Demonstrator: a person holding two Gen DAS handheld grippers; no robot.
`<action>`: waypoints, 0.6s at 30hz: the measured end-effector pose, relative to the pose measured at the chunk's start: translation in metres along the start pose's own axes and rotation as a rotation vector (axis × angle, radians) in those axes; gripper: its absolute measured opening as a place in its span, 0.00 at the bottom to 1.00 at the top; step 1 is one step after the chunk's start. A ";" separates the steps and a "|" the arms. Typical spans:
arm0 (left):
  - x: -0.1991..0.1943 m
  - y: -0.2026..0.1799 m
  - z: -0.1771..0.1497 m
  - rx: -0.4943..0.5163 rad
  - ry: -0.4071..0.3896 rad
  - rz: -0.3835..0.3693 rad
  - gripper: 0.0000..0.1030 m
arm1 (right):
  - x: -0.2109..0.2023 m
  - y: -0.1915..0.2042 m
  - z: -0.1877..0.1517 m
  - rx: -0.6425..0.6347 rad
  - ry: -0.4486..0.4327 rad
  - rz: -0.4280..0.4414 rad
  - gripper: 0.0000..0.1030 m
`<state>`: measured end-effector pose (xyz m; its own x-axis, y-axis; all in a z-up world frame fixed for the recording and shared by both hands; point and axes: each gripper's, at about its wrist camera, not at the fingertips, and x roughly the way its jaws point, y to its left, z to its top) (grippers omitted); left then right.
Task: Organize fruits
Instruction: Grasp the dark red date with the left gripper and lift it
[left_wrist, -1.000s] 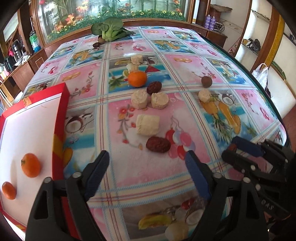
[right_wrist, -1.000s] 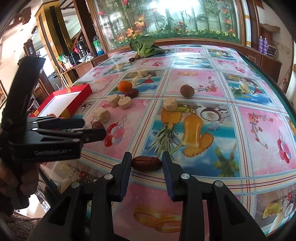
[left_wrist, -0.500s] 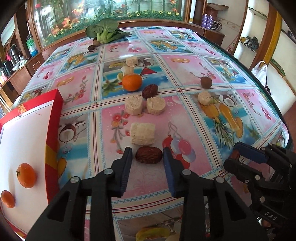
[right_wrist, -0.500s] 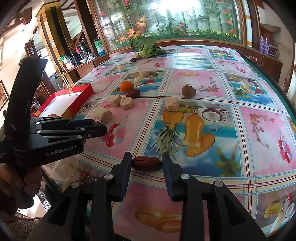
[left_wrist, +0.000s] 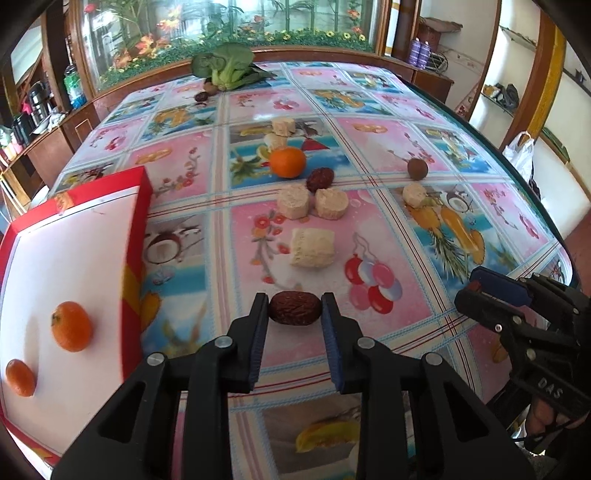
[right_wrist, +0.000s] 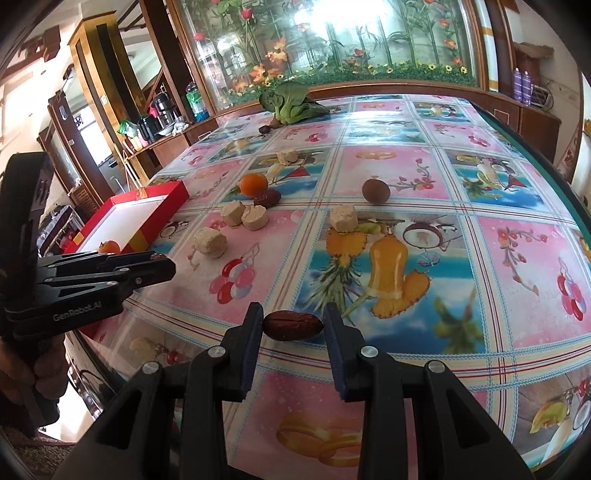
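Dates, two of them, each clamped in a gripper above the tablecloth (left_wrist: 369, 122). Left gripper (left_wrist: 295, 314) is closed on a dark red-brown date (left_wrist: 294, 313): oval, wrinkled skin, dull sheen, lying crosswise w/ its ends against the blue pads. Right gripper (right_wrist: 293, 325) grips a second date (right_wrist: 293, 325), similar in colour, slightly longer, w/ lengthwise creases and a glossier skin; both pads touch its tips. Whether either fruit is lifted clear of the cloth cannot be told.

Left of the left gripper sits a red box (left_wrist: 137, 236) w/ white floor, holding two small oranges (left_wrist: 71, 331) near its front. Further up the table: a third orange (left_wrist: 287, 161), another date (left_wrist: 320, 179) touching it, several pale beige cake pieces (left_wrist: 312, 247), and a round brown fruit (left_wrist: 417, 169) off to the right. Leafy greens (left_wrist: 224, 66) lie at the far edge. Right-wrist view shows the left gripper (right_wrist: 162, 264) at frame left, w/ a hand (right_wrist: 33, 365) on its handle.
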<state>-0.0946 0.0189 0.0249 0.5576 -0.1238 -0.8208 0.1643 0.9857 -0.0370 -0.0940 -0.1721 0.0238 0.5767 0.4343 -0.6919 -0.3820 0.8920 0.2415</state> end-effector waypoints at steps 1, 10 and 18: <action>-0.003 0.001 -0.001 -0.002 -0.006 -0.001 0.30 | 0.000 0.002 0.002 -0.002 -0.002 0.004 0.32; -0.046 0.035 -0.005 -0.058 -0.097 0.024 0.30 | 0.010 0.052 0.033 -0.097 -0.026 0.069 0.32; -0.076 0.103 -0.026 -0.184 -0.149 0.159 0.30 | 0.042 0.137 0.063 -0.230 -0.028 0.185 0.31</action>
<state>-0.1415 0.1327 0.0687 0.6805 0.0321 -0.7321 -0.0780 0.9965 -0.0288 -0.0768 -0.0241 0.0709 0.5002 0.5932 -0.6308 -0.6346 0.7468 0.1990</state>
